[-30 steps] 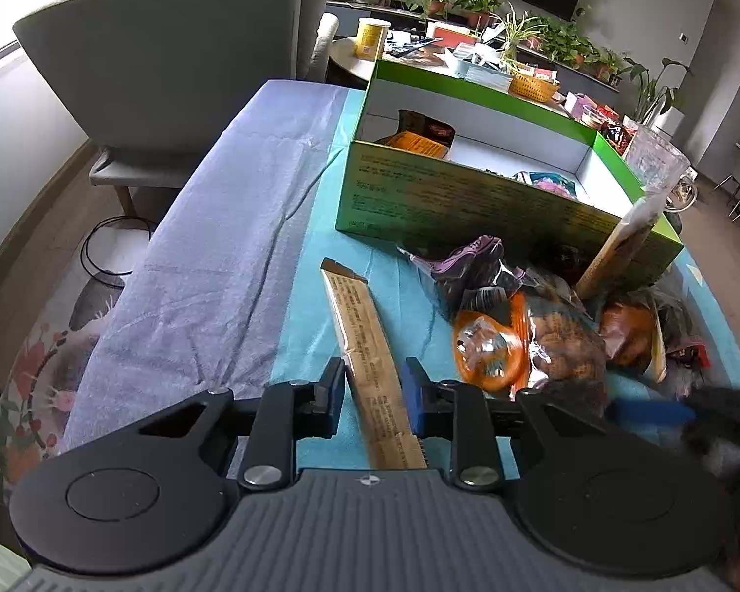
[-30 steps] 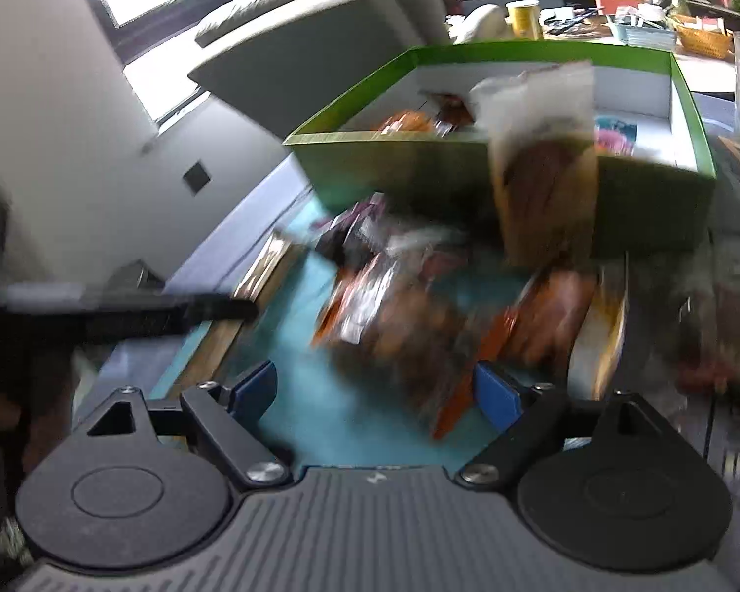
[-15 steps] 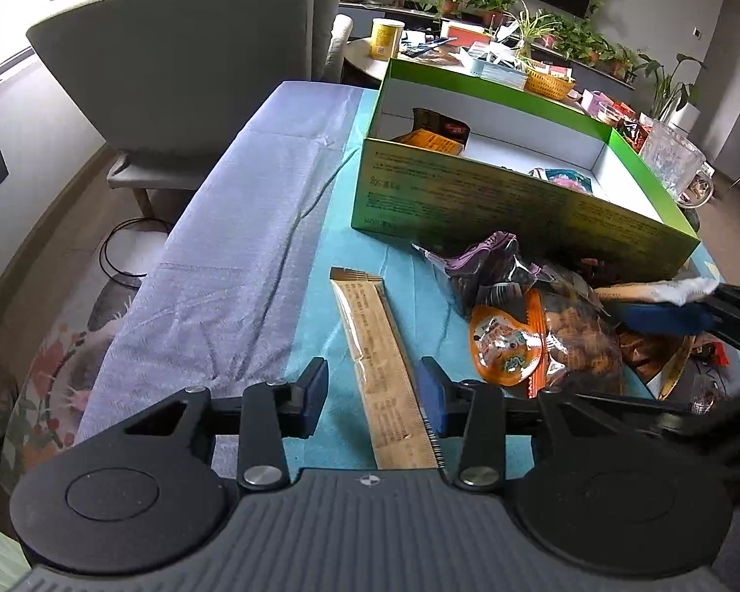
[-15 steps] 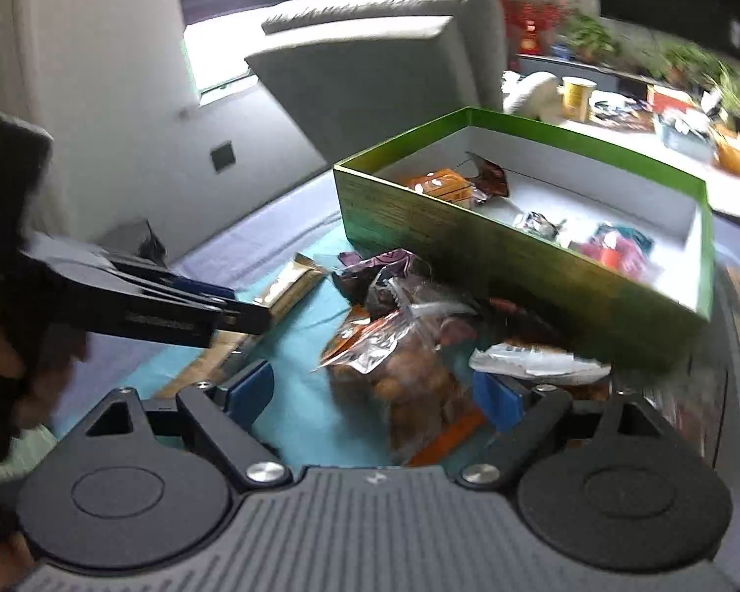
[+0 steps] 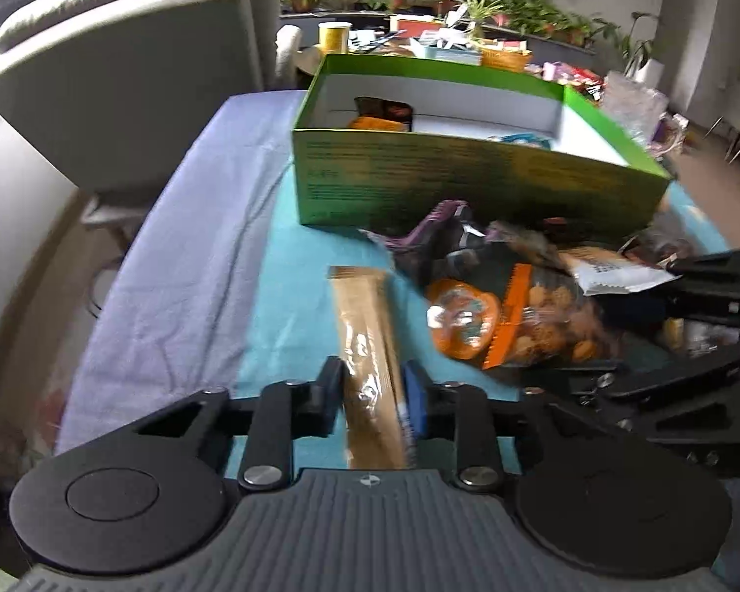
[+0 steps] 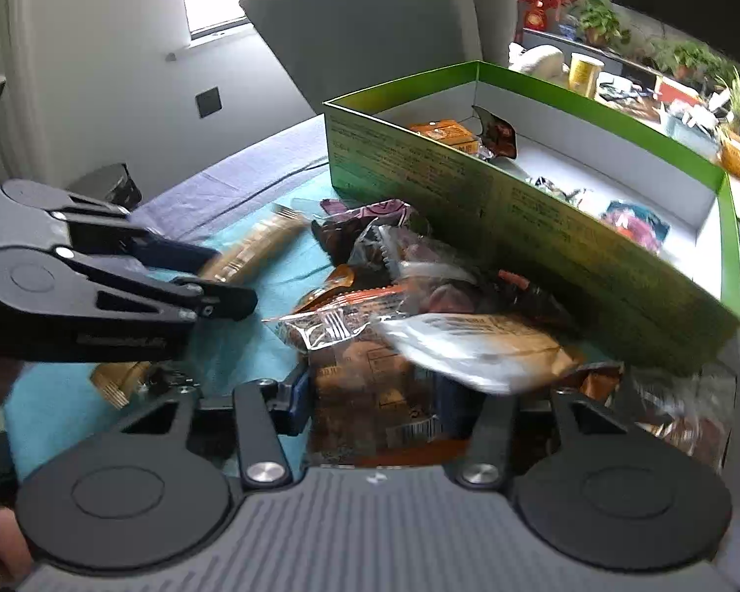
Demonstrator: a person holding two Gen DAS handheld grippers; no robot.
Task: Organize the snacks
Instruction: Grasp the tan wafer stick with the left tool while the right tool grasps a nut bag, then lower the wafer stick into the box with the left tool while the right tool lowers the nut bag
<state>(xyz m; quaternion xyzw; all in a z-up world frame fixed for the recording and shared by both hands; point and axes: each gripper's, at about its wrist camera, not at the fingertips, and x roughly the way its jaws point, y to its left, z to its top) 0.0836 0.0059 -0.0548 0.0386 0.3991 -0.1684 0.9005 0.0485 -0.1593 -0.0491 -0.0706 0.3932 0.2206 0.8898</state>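
While both grippers sit low over the snack pile, fields as follows:

left gripper (image 5: 372, 397): clenched on the long tan stick pack (image 5: 367, 345); both pads press its sides near the end closest to the camera.
tan stick pack: lies lengthwise straight ahead of the left gripper, on the teal mat (image 5: 291, 296), far end pointing toward the green box (image 5: 468, 182). From the right wrist view it shows as a blurred streak past the left gripper (image 6: 232, 296).
right gripper (image 6: 377, 394): jaws closing, with a clear packet of brown snacks (image 6: 370, 394) between them. Left pad is at the packet's edge, right pad is hidden under a white-and-tan wrapper (image 6: 473, 350); cannot tell if the pads press yet.
right gripper, from the left wrist view (image 5: 666, 325): comes in from the right edge, fingers over the pile.
snack pile: just ahead of both grippers and right of the stick pack; includes an orange-trimmed bag of round snacks (image 5: 542, 330), an orange round pack (image 5: 461, 315) and a purple wrapper (image 5: 439, 237), overlapping one another against the near wall of the box.
green box: open top, beyond the pile, white inside; holds an orange packet (image 6: 444, 133) and a dark wrapper (image 6: 498, 135) at the far left end, small colourful packets (image 6: 631, 222) further right.
purple cloth (image 5: 182, 256): left of the mat, under it.
grey armchair (image 5: 138, 84): beyond the table, far left.
blur: both views are smeared.
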